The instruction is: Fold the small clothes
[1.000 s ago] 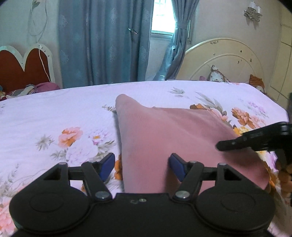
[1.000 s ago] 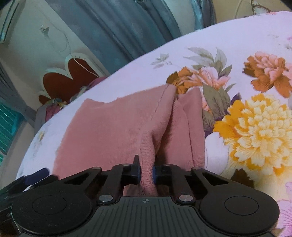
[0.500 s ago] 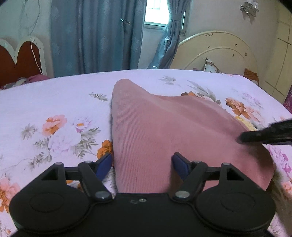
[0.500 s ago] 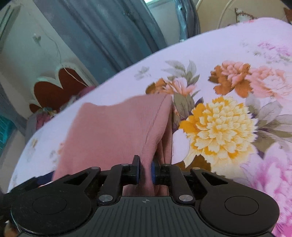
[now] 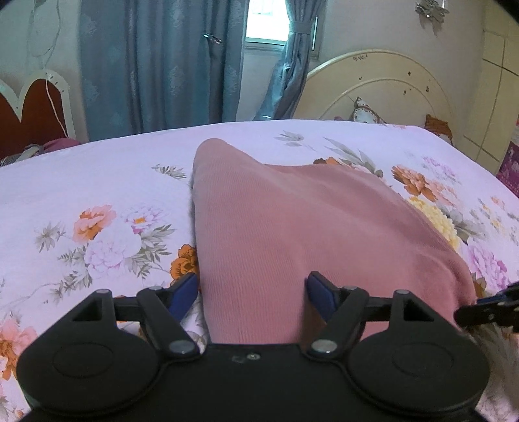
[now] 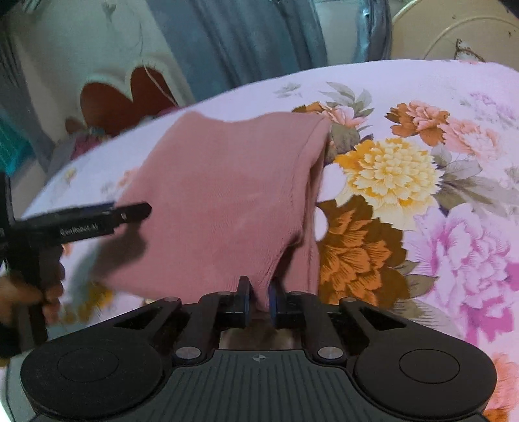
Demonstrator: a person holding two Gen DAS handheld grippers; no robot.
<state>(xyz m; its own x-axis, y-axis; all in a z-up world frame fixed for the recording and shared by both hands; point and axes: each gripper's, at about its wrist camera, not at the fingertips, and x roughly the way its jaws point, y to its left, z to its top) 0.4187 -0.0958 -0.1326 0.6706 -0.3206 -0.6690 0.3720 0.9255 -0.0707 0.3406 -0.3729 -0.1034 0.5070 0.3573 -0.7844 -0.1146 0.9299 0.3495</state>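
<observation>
One soft, light pink garment point(image 6: 227, 201) is draping limply on the bed point(image 6: 438, 97), right gripper point(image 6: 258, 300) pinching its near hem, left gripper point(image 5: 253, 289) gaping, holding nothing.

A home bedroom. A bed point(image 5: 97, 168) spread with a lilac floral sheet fills the foreground. At its far right end stands a cream arched headboard point(image 5: 382, 87), with patterned pillows point(image 5: 366, 110) leaning against it. Behind the bed hang blue curtains point(image 5: 155, 65), one tied back beside a small window point(image 5: 266, 22). To the bed's left stands a red heart-shaped headboard point(image 5: 32, 110) trimmed in white.
</observation>
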